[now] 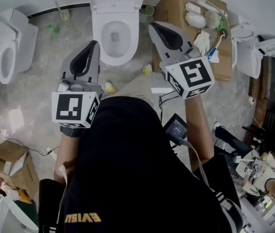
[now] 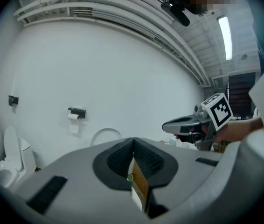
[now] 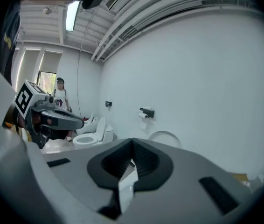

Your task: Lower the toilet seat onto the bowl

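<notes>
I am holding my left gripper (image 2: 133,141) with its jaws pressed together, the ribbed pads (image 2: 146,160) meeting at the tips and pinching nothing. I am holding my right gripper (image 3: 132,141) in the same condition: jaws pressed together, nothing between the pads. Neither pair is touching anything. The toilet seat (image 2: 106,129) is standing raised and upright in front of the white wall (image 2: 122,78), ahead of both sets of tips and apart from them. From the left jaws it is showing just left of the tips, from the right jaws just right of them. In the head view the bowl (image 1: 123,59) is lying open ahead, between the two grippers, with the left tips beside its left rim and the right tips beside its right rim
</notes>
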`<state>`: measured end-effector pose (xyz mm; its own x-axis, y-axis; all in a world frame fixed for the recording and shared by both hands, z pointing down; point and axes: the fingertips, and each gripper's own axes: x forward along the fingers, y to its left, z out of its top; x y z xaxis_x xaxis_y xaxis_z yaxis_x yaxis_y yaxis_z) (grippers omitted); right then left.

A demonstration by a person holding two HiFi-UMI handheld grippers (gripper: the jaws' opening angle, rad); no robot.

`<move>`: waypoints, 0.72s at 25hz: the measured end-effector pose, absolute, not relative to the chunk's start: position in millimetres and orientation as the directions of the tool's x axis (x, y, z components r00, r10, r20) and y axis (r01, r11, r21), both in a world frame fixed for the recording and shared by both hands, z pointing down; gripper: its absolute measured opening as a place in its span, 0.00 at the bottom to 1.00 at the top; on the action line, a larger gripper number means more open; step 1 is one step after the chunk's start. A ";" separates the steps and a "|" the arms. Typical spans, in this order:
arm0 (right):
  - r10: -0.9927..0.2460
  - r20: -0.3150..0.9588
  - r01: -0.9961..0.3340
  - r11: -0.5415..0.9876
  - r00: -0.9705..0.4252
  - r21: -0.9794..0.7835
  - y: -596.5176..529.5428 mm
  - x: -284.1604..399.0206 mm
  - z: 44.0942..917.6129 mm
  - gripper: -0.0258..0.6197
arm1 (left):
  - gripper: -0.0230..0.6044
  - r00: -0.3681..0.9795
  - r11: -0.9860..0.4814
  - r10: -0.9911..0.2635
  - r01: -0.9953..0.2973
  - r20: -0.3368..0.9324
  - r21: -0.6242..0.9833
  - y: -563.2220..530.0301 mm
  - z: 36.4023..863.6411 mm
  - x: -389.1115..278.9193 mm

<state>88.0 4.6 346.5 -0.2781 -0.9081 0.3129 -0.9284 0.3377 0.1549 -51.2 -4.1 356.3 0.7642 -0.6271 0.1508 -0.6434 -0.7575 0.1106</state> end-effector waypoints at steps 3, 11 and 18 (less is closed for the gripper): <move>-0.901 0.314 -0.927 0.354 -0.300 0.128 -2.6 77.8 352.6 0.03 | 0.06 0.756 -0.747 -0.637 -0.654 0.155 0.122 -9.8 361.4 -55.0; -0.892 0.354 -0.928 0.346 -0.281 0.136 15.9 70.7 359.4 0.03 | 0.06 0.754 -0.753 -0.633 -0.652 0.175 0.089 0.8 370.5 -67.4; -0.881 0.398 -0.928 0.339 -0.255 0.156 10.6 83.7 376.2 0.03 | 0.06 0.721 -0.727 -0.658 -0.683 0.217 0.062 -20.2 385.0 -86.9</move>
